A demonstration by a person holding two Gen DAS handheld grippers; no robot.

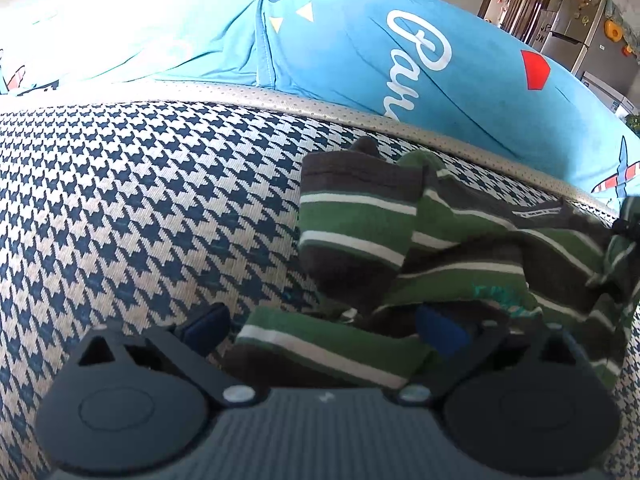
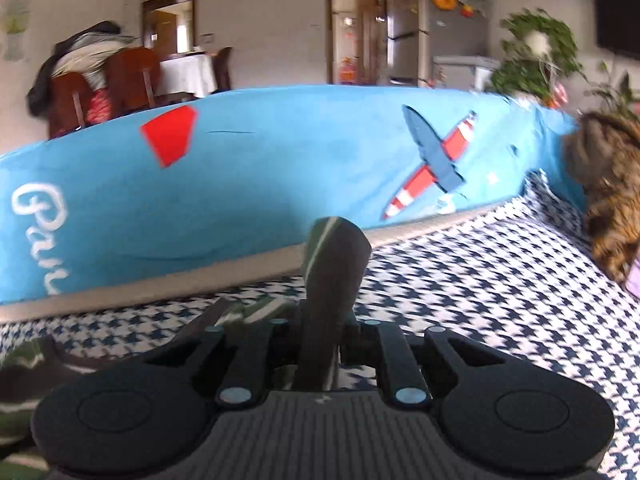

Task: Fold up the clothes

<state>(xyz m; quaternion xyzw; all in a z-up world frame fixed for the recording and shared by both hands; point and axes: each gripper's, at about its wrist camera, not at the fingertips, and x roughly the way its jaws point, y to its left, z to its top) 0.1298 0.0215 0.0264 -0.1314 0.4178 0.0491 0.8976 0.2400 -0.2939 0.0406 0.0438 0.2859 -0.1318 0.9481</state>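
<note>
Striped garment is lying crumpled on the houndstooth sofa seat; left gripper is standing wide open over its edge; right gripper is pinching a raised fold of it.

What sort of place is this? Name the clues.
Probably a home living room: a sofa seat in a houndstooth cover, a fridge by a doorway, dining chairs and a potted plant.
</note>
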